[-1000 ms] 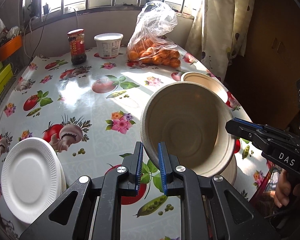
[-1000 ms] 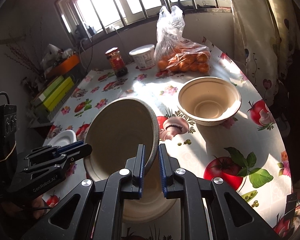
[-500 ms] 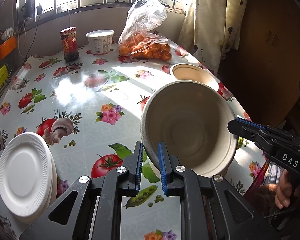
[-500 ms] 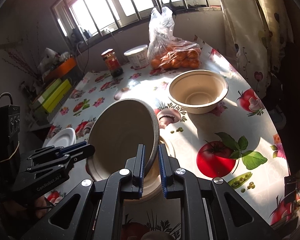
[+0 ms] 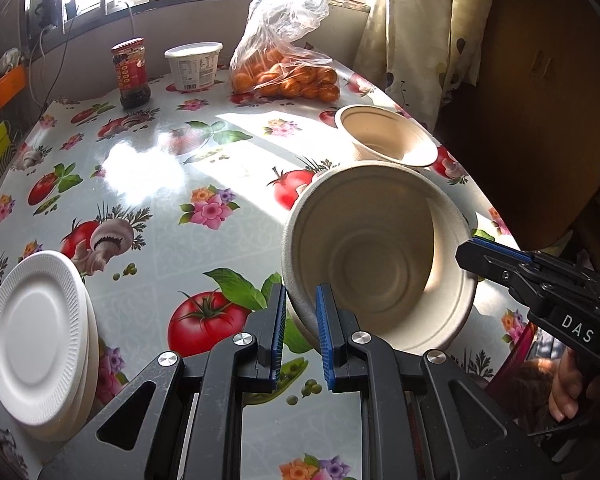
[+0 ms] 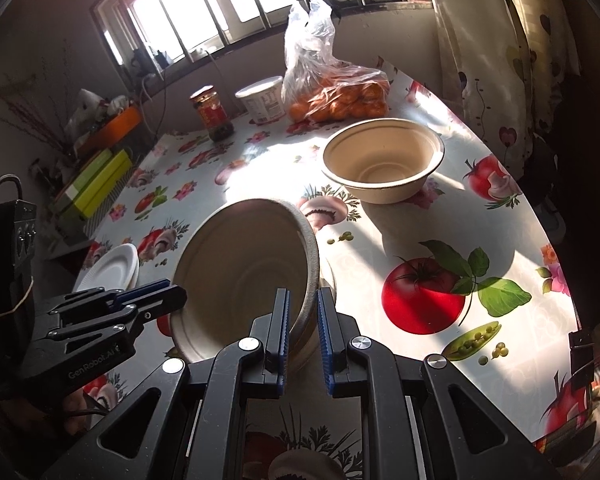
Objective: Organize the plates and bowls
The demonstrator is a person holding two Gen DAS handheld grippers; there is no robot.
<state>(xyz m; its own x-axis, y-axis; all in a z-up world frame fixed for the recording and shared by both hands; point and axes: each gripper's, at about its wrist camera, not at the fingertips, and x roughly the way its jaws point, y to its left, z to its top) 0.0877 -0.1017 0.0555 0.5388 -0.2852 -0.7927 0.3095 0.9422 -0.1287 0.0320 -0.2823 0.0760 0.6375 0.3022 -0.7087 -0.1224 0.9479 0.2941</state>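
Note:
A tilted beige paper bowl (image 5: 380,260) is held by both grippers above the table. My left gripper (image 5: 300,320) is shut on its near left rim. My right gripper (image 6: 302,324) is shut on the opposite rim of the same bowl (image 6: 244,268). A second beige bowl (image 5: 384,136) sits upright on the table farther back; it also shows in the right wrist view (image 6: 382,164). A stack of white paper plates (image 5: 32,340) lies at the table's left edge, small in the right wrist view (image 6: 114,268).
A floral tablecloth covers the table (image 5: 160,184). At the back stand a red-lidded jar (image 5: 131,72), a white tub (image 5: 194,65) and a plastic bag of oranges (image 5: 284,64). A curtain (image 5: 420,40) hangs at the right, past the table edge.
Both grippers have moved with the held bowl, lifting it off a bowl beneath. The far bowl and the plate stack have not moved on the table.

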